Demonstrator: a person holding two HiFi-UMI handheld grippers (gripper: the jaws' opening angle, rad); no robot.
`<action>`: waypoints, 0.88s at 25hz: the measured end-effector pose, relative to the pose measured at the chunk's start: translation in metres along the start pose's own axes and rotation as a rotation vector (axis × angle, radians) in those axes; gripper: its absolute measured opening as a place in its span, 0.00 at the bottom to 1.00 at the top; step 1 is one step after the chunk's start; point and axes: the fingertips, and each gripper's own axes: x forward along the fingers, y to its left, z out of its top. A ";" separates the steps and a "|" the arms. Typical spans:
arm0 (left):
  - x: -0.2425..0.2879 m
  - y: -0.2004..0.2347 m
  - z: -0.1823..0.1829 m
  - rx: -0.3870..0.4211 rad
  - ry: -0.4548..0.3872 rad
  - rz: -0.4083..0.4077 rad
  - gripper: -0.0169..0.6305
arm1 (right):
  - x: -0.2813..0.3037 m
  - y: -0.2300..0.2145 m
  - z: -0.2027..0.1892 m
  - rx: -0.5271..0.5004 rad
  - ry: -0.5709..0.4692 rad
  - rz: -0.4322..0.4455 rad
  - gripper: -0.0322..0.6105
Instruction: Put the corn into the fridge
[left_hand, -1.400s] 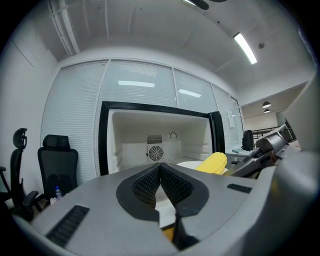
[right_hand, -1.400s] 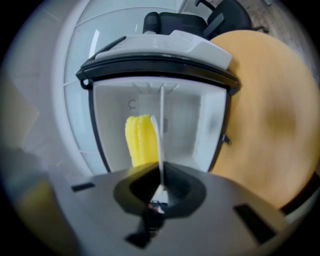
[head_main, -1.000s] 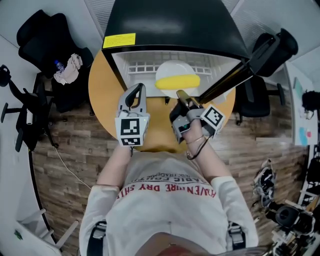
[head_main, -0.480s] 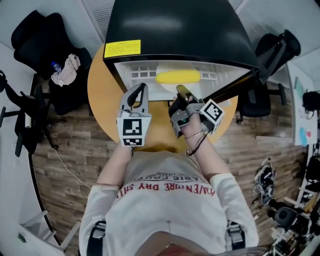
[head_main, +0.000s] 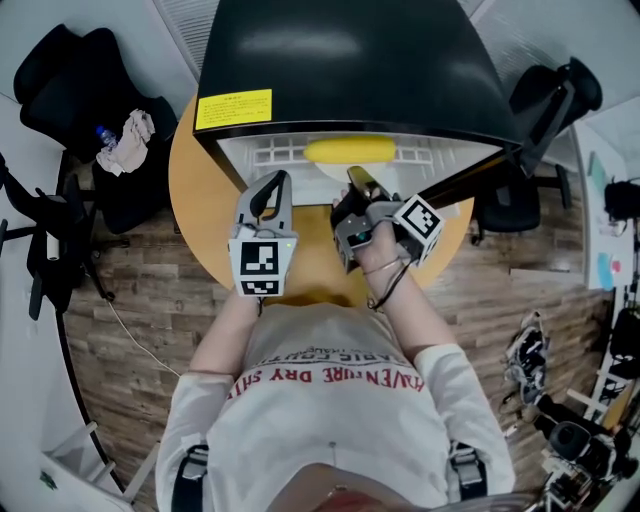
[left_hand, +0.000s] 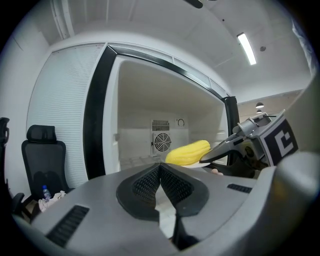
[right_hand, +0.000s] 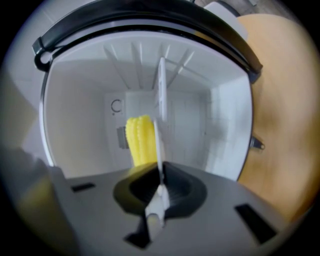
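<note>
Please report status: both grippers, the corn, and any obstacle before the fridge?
Left gripper shut, empty. Right gripper shut on plate rim. Corn lies on plate, at open fridge mouth. No obstacle seen inside.

Corn (head_main: 350, 151) on plate (head_main: 333, 170) inside fridge (head_main: 340, 60), right gripper (head_main: 357, 178) at rim.
</note>
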 end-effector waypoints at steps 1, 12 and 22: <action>0.001 -0.001 -0.001 -0.002 0.003 -0.002 0.07 | 0.001 0.001 0.001 0.000 -0.003 -0.003 0.11; 0.003 0.000 -0.008 -0.019 0.013 -0.001 0.07 | 0.014 0.005 0.004 0.007 -0.016 -0.018 0.11; 0.004 -0.002 -0.009 -0.022 0.015 0.002 0.07 | 0.015 0.006 0.007 0.002 -0.033 0.005 0.11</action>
